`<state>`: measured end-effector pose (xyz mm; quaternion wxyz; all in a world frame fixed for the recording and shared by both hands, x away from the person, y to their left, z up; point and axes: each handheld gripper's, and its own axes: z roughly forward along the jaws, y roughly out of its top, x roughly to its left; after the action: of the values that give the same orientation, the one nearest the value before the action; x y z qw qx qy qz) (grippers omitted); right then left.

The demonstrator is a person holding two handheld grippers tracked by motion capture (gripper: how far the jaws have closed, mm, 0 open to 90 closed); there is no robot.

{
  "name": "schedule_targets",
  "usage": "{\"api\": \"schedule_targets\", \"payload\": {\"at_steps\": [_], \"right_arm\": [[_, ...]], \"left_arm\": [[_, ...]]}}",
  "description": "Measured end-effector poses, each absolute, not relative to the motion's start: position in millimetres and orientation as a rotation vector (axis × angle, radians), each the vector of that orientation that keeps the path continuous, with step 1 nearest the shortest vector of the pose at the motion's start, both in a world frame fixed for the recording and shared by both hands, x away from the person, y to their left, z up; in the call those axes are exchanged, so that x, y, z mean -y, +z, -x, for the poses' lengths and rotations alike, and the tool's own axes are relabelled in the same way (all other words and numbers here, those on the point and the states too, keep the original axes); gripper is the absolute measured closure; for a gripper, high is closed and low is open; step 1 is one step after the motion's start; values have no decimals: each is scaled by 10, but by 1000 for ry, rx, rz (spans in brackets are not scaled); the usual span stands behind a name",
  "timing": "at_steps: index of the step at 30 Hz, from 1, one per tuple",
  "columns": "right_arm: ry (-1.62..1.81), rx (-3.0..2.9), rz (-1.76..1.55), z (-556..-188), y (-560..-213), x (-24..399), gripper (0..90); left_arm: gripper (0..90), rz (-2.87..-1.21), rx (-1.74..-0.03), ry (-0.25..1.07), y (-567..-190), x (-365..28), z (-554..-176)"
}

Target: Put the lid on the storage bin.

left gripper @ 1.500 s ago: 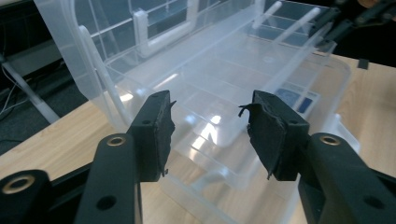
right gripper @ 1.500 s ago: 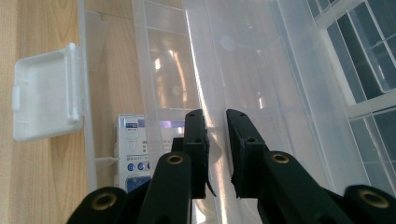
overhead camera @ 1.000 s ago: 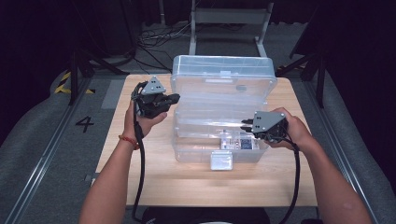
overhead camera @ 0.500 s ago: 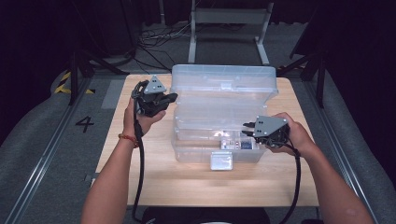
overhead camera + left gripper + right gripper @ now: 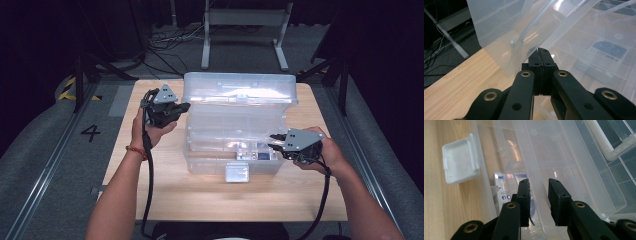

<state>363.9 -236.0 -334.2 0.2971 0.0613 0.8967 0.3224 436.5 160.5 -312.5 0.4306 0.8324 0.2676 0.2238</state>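
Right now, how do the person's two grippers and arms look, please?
Each hand carries a black gripper: the left gripper and the right gripper both wear a grey three-cornered plate on top. Their jaws are black bars with brass-coloured rivets. A black cable trails from each down toward the table's near edge. The forearms are bare, with no sleeves. The left wrist wears a thin red bracelet.

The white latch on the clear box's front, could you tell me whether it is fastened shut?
No, the white latch hangs open, flapped down onto the table.
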Motion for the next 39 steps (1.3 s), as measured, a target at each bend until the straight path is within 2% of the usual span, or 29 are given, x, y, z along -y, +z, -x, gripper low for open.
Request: {"api": "schedule_targets", "payload": {"at_steps": [2, 18, 39], "right_arm": [[886, -2387, -190, -3622, -3332, 2405, 685], [1003, -2365, -265, -3432, -3301, 2745, 678], [1040, -2381, -437, -3278, -3589, 3070, 629]], "left_arm": [[896, -2075, -666, 554, -3144, -1609, -4342], [896, -2109, -624, 541, -3222, -1596, -4209], [897, -2168, -606, 505, -3464, -1690, -3984]]}}
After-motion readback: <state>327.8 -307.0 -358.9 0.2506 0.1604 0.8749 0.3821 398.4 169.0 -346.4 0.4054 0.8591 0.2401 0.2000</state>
